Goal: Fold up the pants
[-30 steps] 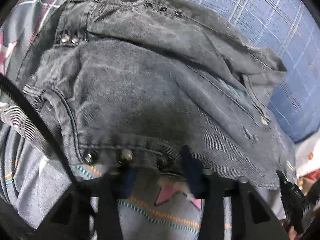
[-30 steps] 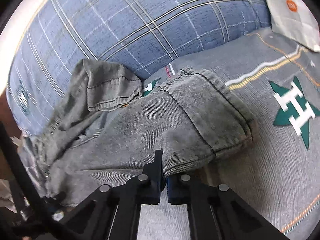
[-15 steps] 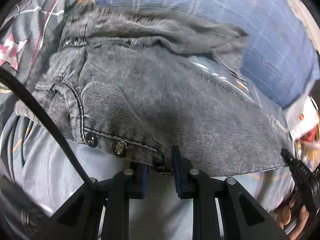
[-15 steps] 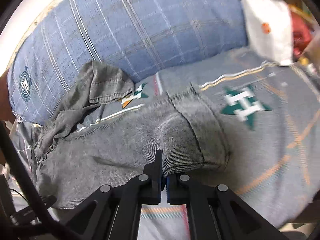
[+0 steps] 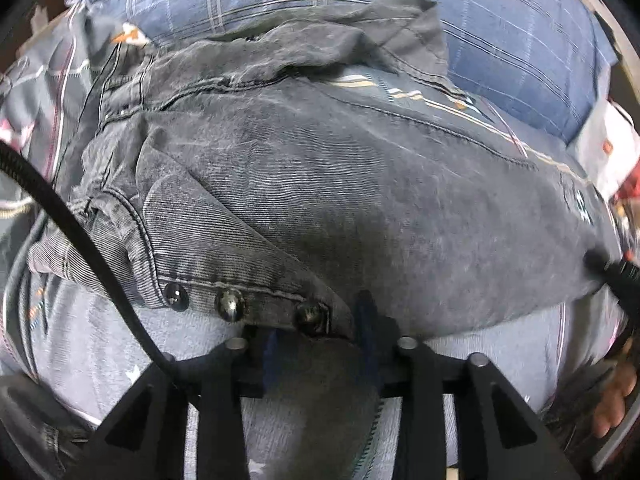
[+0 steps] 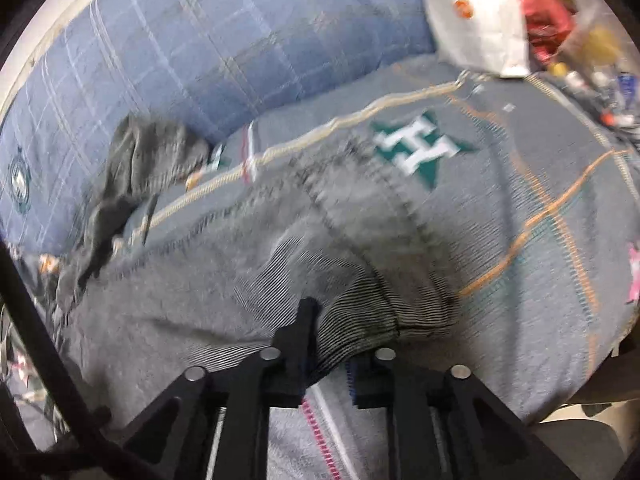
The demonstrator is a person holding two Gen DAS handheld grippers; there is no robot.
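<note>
Bedspread (image 6: pixel 500 208) blurs (right view) beneath grey pants (image 5: pixel 360 200).

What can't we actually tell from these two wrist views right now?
- Left wrist view: whether the left gripper still pinches the pants; the waistband hem drapes over its fingertips. Its jaws have just been opening.
- Right wrist view: motion blur smears the right gripper and fabric edge; contact is unclear, though its jaws have just been opening.
- Both views: the pants' full layout; the frame edges cut the legs off.
</note>
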